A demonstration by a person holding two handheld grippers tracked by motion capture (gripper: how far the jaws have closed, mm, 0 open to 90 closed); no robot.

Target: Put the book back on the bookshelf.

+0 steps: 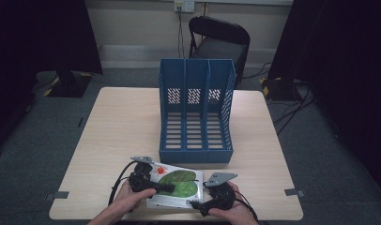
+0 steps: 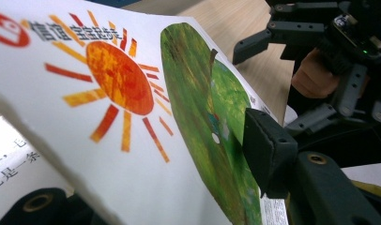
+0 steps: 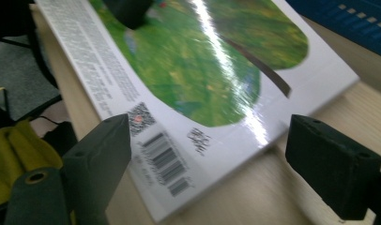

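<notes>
The left gripper (image 1: 172,188) pinches the picture book (image 1: 177,190); the right gripper (image 3: 226,164) gapes at its near corner. The book lies just near of the blue file rack (image 1: 196,110). Best keep the clamp firm and lift level before standing it.

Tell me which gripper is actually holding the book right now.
The left gripper: it is shut on the book cover. The right gripper is open, straddling the barcode corner.
</notes>
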